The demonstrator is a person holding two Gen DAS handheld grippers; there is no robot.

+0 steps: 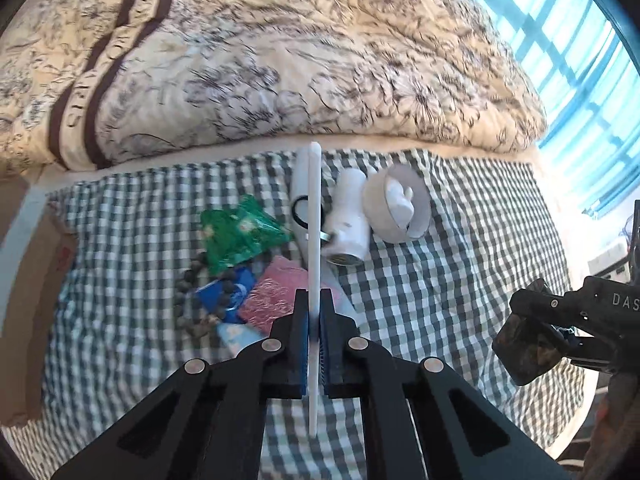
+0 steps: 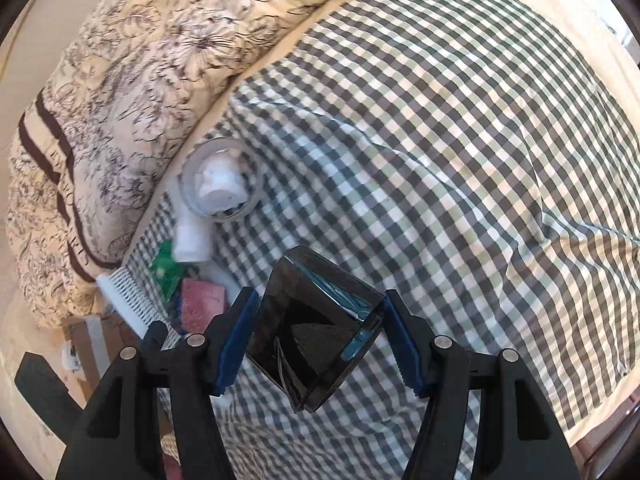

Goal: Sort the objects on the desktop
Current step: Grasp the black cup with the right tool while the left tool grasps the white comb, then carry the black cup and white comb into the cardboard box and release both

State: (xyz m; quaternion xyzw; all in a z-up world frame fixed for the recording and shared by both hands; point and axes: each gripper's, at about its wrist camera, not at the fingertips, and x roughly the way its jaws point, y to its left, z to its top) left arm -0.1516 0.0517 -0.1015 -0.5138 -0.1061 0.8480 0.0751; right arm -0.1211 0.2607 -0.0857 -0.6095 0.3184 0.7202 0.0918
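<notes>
Left gripper [image 1: 314, 320]: pinched tight on a white comb [image 1: 314, 216], seen edge-on, the thin blade upright between the blue pads and lifted clear of the checked cloth [image 1: 440, 280]. In the right wrist view the same comb [image 2: 124, 300] shows its row of teeth at the left edge.

Right gripper [image 2: 316, 332]: clamped around a glossy black box [image 2: 316, 332], tilted on a corner between the blue pads and carried above the cloth; the same gripper [image 1: 532, 344] shows at the right of the left wrist view with the box in it.

Farther out, a loose pile on the cloth: green packet [image 1: 240, 236], pink packet [image 1: 276, 292], blue packet [image 1: 224, 296], dark bead bracelet [image 1: 192, 280], white bottle [image 1: 348, 220] on its side, white bowl [image 1: 398, 204] with something white inside. Beyond, a flowered quilt [image 1: 280, 60].

Likely step: 2 picked items in the air, neither yet placed. Sorting spot not identifiable; bare cloth to the right looks the likeliest. Next move calls for carrying each item over its spot, lowering to the cloth, then opening. Comb held by its thin edge, so prone to pivoting; a gentle set-down advised.
</notes>
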